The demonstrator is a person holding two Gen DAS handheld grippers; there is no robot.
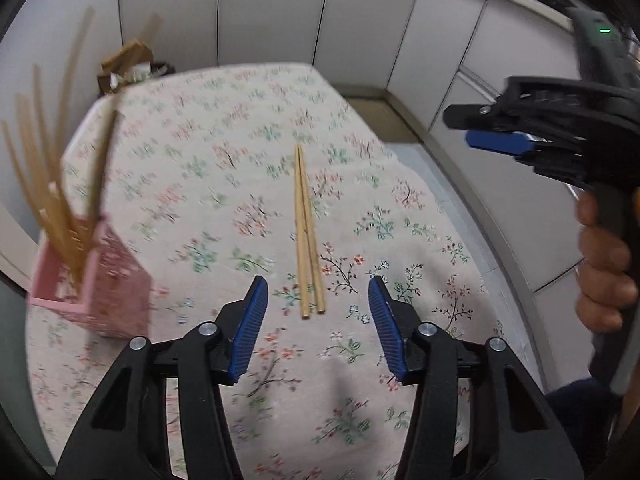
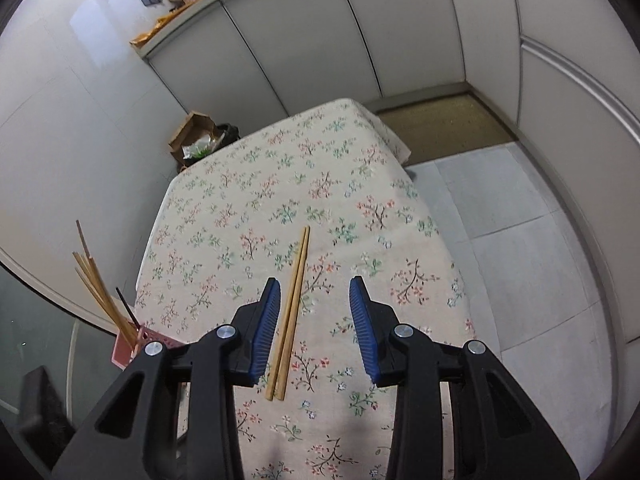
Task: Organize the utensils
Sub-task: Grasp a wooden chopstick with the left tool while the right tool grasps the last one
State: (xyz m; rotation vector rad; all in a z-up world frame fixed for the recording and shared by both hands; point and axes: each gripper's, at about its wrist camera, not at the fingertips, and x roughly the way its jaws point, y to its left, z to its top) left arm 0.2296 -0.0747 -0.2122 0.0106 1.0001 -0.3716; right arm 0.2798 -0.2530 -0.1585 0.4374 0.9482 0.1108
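Note:
A pair of wooden chopsticks (image 1: 306,236) lies side by side on the floral tablecloth (image 1: 224,168). My left gripper (image 1: 318,292) hovers open above their near ends, nothing between its blue pads. In the right wrist view the same chopsticks (image 2: 290,310) run between the fingers of my right gripper (image 2: 314,294), which stands open above them without touching. A pink slotted holder (image 1: 96,284) at the table's left edge carries several wooden chopsticks (image 1: 52,176), blurred. The holder (image 2: 128,346) shows again at lower left. The right gripper (image 1: 500,130) appears from the side at upper right, held by a hand (image 1: 604,264).
Grey cabinet doors (image 2: 320,40) stand behind the table. A cardboard box (image 2: 196,136) with rubbish sits at the table's far left corner. Pale floor tiles (image 2: 512,232) and a brown mat (image 2: 444,124) lie to the right, past the table's edge.

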